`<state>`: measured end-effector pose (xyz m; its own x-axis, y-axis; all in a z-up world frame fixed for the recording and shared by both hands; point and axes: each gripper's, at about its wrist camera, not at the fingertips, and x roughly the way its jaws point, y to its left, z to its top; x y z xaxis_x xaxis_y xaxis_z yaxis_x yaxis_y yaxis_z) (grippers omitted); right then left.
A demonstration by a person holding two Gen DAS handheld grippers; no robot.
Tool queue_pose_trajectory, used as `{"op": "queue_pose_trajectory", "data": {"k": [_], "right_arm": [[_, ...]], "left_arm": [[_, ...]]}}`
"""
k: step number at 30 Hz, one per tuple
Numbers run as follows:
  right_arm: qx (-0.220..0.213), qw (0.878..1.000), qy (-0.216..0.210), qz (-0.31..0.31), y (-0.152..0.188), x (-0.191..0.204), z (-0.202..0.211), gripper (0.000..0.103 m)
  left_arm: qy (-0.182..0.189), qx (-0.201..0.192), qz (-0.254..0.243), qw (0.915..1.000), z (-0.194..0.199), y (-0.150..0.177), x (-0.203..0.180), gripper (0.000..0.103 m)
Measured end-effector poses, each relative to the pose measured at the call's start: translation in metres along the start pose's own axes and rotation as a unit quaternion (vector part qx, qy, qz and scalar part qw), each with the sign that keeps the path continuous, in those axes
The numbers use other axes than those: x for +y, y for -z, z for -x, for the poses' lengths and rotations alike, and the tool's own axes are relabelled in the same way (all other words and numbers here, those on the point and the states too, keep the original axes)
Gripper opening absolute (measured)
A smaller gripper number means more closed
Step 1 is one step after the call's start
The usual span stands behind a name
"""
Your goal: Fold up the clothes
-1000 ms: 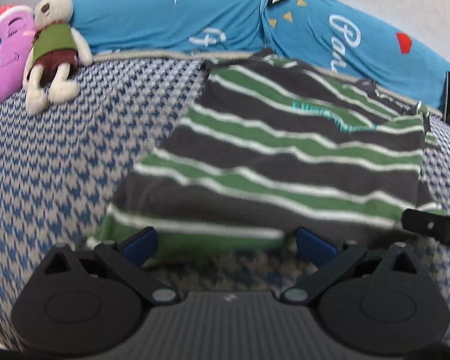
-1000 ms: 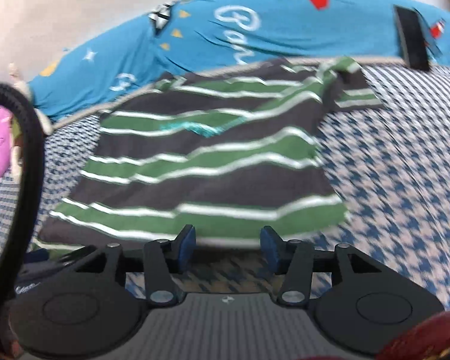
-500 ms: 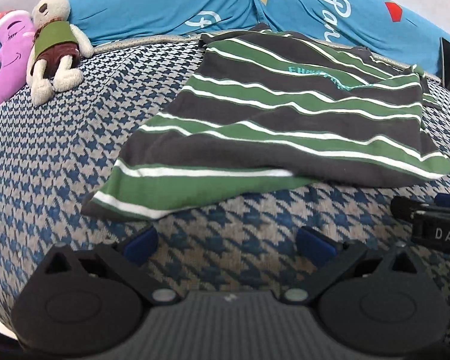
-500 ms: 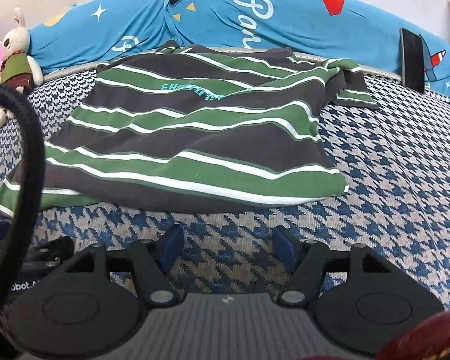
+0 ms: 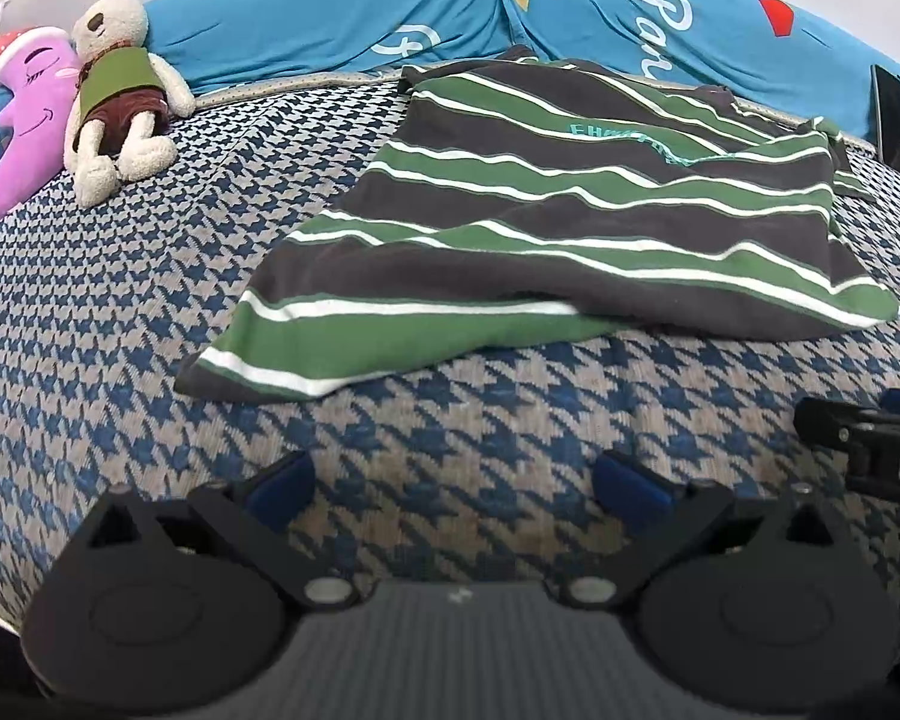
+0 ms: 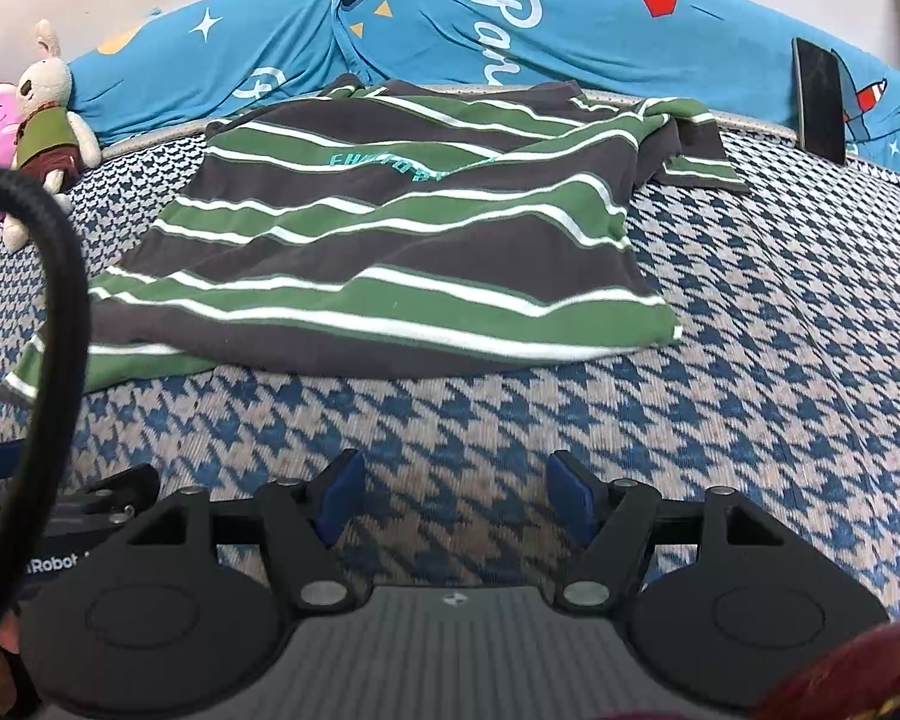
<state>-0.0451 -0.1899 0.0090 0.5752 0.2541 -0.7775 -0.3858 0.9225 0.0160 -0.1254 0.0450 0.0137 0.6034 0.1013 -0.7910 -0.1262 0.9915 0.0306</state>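
Striped shirt (image 5: 570, 228): lies rumpled on the houndstooth bedspread (image 5: 120, 312), ahead of both grippers, touched by neither.
Left gripper (image 5: 453, 483): fingers spread wide, empty, low over bare bedspread.
Right gripper (image 6: 453, 498): fingers apart, empty, just short of the hem.
Hem: near edge uneven, left corner trailing forward.
Room: open bedspread either side; blue pillow (image 6: 570, 24), plush rabbit (image 5: 120, 90), phone (image 6: 819, 99) behind.

The bed (image 5: 120, 312) is covered in a blue-and-beige houndstooth spread. A green, grey and white striped shirt (image 5: 570, 228) lies rumpled on it, its collar end reaching the long blue pillow (image 5: 390, 6) at the far edge. A plush rabbit (image 5: 120, 90) and a purple plush (image 5: 18, 120) lie at the far left.
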Motion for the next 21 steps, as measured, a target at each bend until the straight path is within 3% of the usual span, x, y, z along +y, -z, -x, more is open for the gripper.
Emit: {"op": "queue_pose_trajectory", "data": {"k": [8, 21], "right_arm": [[0.004, 1.0, -0.012, -0.008, 0.008, -0.004, 0.01, 0.072], [-0.03, 0.991, -0.035, -0.125, 0.018, -0.058, 0.036, 0.072]], "left_arm": [[0.0, -0.004, -0.003, 1.0, 0.005, 0.008, 0.0, 0.103], [-0.005, -0.033, -0.01, 0.9994, 0.01, 0.012, -0.004, 0.103]]}}
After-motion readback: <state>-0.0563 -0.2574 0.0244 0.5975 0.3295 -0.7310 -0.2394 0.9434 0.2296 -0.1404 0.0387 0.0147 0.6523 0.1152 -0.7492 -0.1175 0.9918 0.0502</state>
